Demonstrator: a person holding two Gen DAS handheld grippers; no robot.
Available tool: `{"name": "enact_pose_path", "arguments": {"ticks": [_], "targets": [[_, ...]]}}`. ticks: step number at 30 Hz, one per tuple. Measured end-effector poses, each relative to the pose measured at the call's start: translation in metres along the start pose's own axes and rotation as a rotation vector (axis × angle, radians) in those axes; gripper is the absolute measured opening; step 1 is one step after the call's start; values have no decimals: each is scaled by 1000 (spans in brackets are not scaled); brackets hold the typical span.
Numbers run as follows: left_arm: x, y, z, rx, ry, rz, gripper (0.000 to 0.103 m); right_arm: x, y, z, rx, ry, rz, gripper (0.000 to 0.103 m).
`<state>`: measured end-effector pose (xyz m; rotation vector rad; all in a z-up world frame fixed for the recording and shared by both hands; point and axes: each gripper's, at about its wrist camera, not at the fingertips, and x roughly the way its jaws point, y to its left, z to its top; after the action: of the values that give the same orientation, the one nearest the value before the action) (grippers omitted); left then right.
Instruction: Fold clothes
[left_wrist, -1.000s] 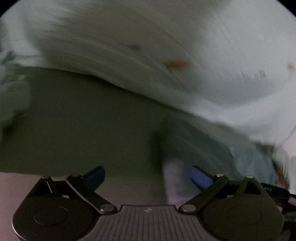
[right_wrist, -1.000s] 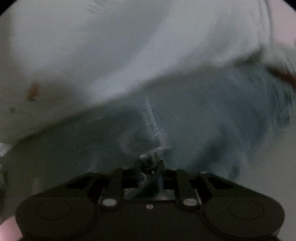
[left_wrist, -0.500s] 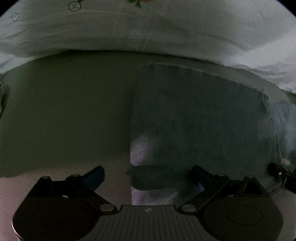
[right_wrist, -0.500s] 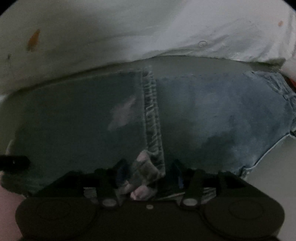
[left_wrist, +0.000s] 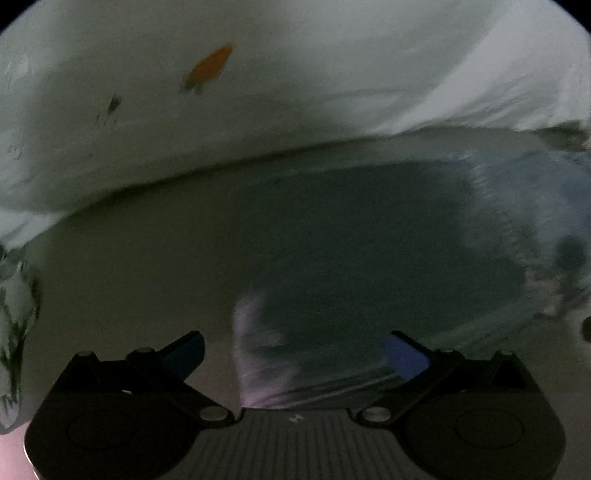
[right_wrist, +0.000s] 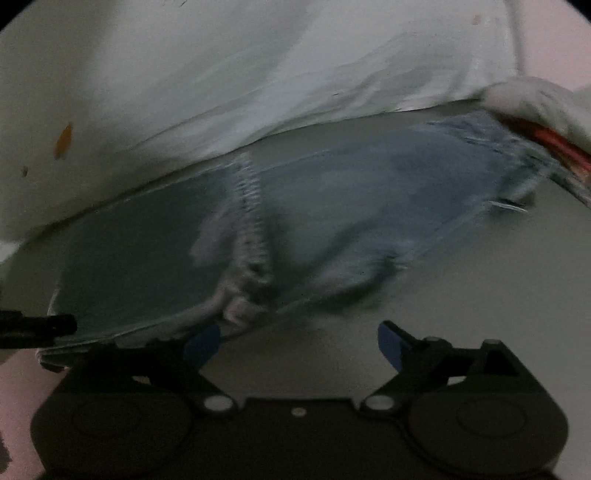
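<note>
Right wrist alone shows denim's (right_wrist: 332, 206) stitched seam (right_wrist: 249, 206).

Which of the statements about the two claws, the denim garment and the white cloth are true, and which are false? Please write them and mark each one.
1. The right claw is shut on the denim garment. False: its jaws stand wide open and hold nothing; the denim lies just ahead of them.
2. The left claw is open. True.
3. The denim garment lies flat on the grey surface. True.
4. The white cloth lies on top of the denim, covering it. False: it lies behind the denim, farther from the claws.
5. The white cloth carries an orange mark. True.
</note>
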<state>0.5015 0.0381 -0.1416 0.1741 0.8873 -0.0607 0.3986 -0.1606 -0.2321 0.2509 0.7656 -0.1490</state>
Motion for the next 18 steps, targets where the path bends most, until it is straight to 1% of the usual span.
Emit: {"name": "enact_pose_path", "arguments": {"ticks": [2, 3, 7, 8, 11, 13, 16, 18], "targets": [[-8, -13, 1, 2, -20, -14, 103, -9, -16, -6, -7, -26, -35, 93], [-10, -22, 2, 12, -23, -33, 103, -12, -25, -8, 1, -27, -44, 93], [0, -58, 12, 31, 9, -110, 103, -15, -74, -3, 94, -42, -57, 93], [5, -67, 17, 40, 12, -119, 103, -14, -89, 2, 119, -46, -63, 93], [15, -93, 30, 70, -9, -121, 103, -1, -133, 17, 190, -68, -76, 93], [28, -107, 43, 73, -21, -117, 103, 15, -167, 30, 252, -86, -73, 93], [51, -125, 63, 74, -7, -99, 103, 47, -213, 51, 348, -128, -53, 93], [66, -136, 76, 79, 11, -73, 103, 68, -239, 67, 411, -157, -33, 93]]}}
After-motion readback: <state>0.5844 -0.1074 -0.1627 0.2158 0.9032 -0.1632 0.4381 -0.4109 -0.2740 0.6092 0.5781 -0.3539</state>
